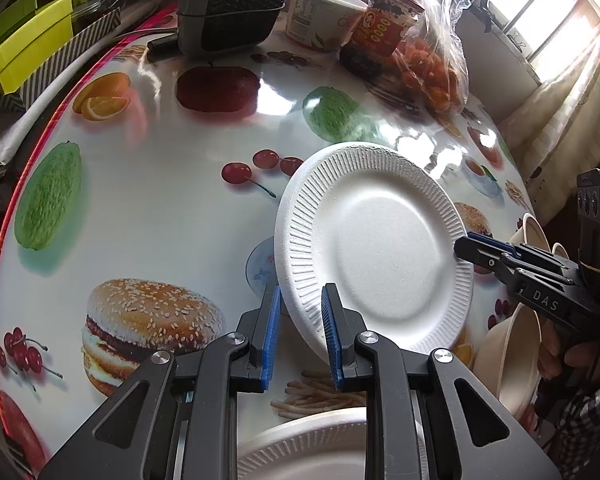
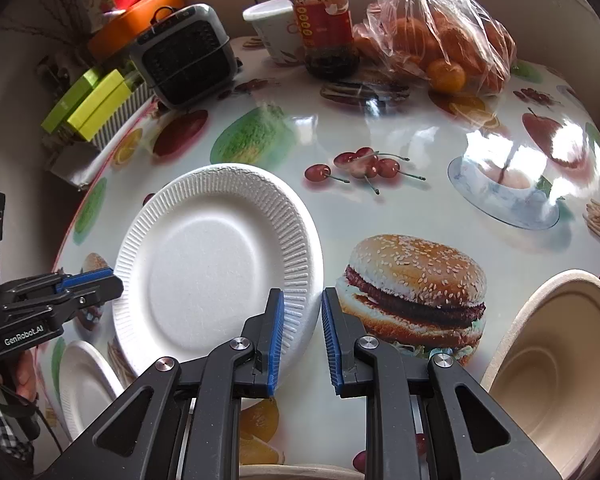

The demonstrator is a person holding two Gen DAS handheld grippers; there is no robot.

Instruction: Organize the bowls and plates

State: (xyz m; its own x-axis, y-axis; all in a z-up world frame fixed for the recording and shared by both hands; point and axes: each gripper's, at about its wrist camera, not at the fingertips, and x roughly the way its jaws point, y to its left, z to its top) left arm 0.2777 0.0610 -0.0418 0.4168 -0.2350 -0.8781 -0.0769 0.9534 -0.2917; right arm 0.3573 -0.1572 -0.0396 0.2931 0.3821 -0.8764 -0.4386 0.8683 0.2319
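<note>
1. Mid-task, by the look of it: one white foam plate [image 1: 374, 240] raised off the table [image 1: 160, 200] and tilted, gripped on two opposite sides of its ribbed rim.
2. Left gripper [image 1: 300, 332] clenched on the near-left rim, blue fingers [image 1: 272, 332] pinching the edge; seen from the right wrist view, clamped on the plate's left side.
3. Right gripper [image 2: 300, 340] likewise clamped on the rim at the plate's lower right; fingers [image 2: 277, 340] narrow, foam edge between them.
4. Second foam plate [image 1: 312, 444] lying flat on the table just below the lifted one — probably the stack base, so stacking apparently only begun.
5. Left to do, as a judgement: lowering the held plate onto that one, then gathering the beige bowls [image 2: 556, 364] at the right table edge, at least two visible and unstacked.
6. Around: dark small heater [image 2: 188, 56], white cup [image 2: 274, 28], red-labelled jar [image 2: 324, 20] and bag of oranges [image 2: 440, 36] at the far side, well apart from the plates.
7. Nothing between the held plate and the lower plate; bowls close beside the right hand [image 1: 572, 356], a possible snag.
</note>
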